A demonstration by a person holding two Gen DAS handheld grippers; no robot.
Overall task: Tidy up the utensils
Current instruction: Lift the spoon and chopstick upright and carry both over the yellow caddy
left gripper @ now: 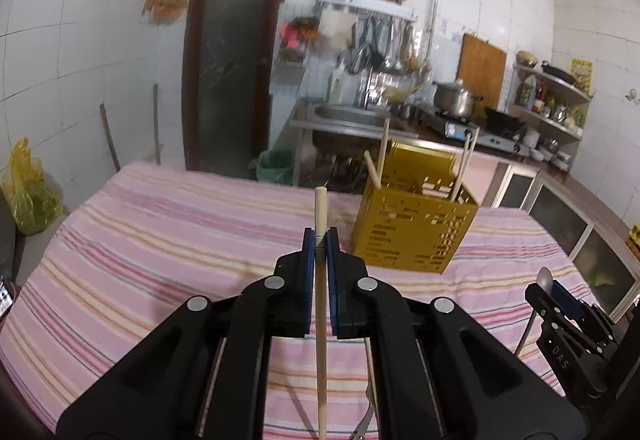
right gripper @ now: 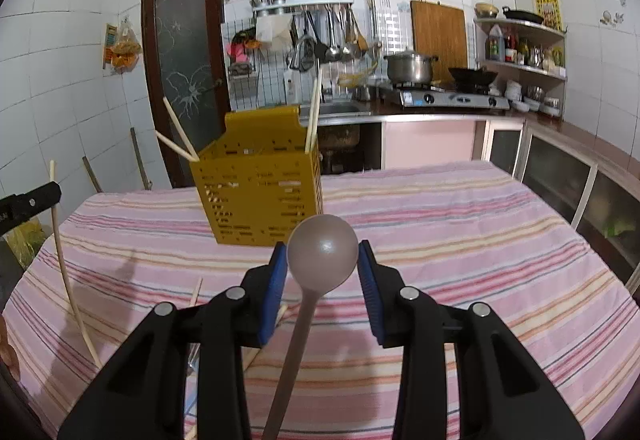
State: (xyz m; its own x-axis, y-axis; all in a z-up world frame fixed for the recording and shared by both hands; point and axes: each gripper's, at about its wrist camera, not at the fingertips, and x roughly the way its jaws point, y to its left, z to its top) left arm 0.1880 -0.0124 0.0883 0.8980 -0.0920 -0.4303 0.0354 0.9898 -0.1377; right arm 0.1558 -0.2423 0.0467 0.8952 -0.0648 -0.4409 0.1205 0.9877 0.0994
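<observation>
My left gripper (left gripper: 320, 240) is shut on a wooden chopstick (left gripper: 321, 212) that points up and away, held above the striped tablecloth (left gripper: 160, 240). A yellow perforated utensil holder (left gripper: 412, 228) stands ahead to the right with several chopsticks in it. My right gripper (right gripper: 322, 256) is shut on the bowl of a metal spoon (right gripper: 322, 252), its handle running down toward me. The holder (right gripper: 258, 192) stands just beyond the spoon. The right gripper also shows in the left wrist view (left gripper: 556, 292), and the left gripper's tip in the right wrist view (right gripper: 32, 200).
Loose chopsticks (right gripper: 196, 292) lie on the cloth under the right gripper. A fork (left gripper: 366, 420) lies below the left gripper. Behind the table are a sink (left gripper: 344, 116), a stove with a pot (right gripper: 410, 66), shelves and a dark door (right gripper: 184, 52).
</observation>
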